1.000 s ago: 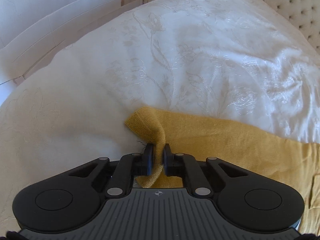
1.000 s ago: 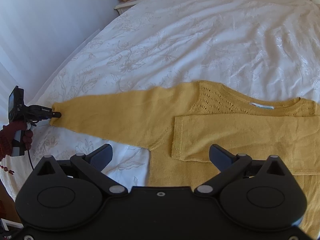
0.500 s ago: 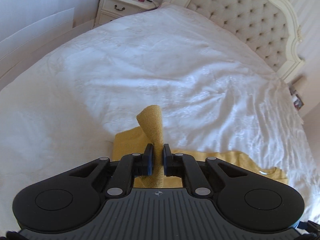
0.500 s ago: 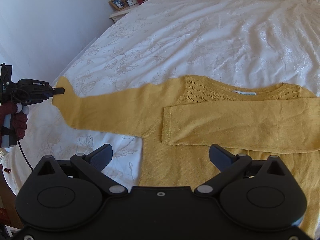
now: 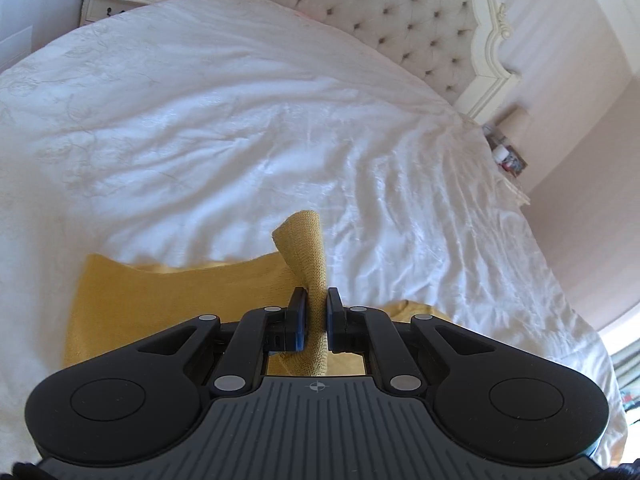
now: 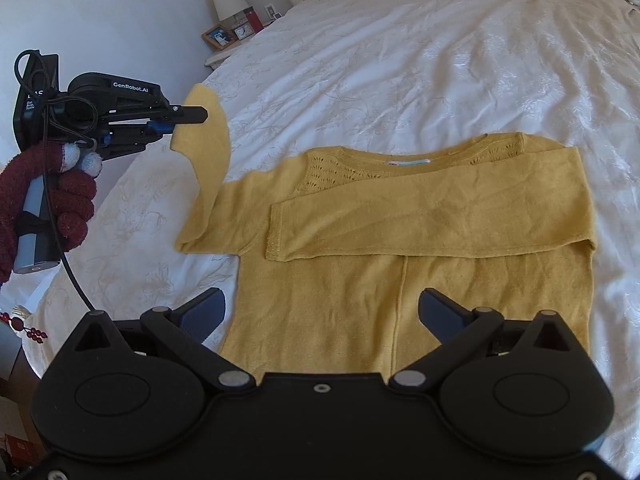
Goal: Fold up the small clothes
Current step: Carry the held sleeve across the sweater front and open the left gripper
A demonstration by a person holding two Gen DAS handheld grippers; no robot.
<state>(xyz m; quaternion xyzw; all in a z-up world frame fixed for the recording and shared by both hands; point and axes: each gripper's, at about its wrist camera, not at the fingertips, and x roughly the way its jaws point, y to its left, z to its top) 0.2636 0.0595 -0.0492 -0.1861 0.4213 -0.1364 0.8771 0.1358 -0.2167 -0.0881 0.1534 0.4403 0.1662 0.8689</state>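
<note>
The yellow knit sweater (image 6: pixel 404 264) lies flat on the white bed cover (image 6: pixel 400 60), directly ahead of the right claw (image 6: pixel 320 314). One sleeve (image 6: pixel 432 220) is already folded across the chest, so this part looks done. The other sleeve (image 6: pixel 208 168) is not yet folded: the left claw (image 5: pixel 316 316) is closed tightly on its cuff (image 5: pixel 308 248) and holds it lifted above the bed, with the cloth standing up between the two fingers. In the right wrist view this claw is seen far to the left of the right claw, with the sleeve hanging down from it toward the shoulder. The right claw is wide and holds nothing; its fingers hover over the lower hem. I judge that what is left is to lay this second sleeve over the body and then to fold the body itself.
</note>
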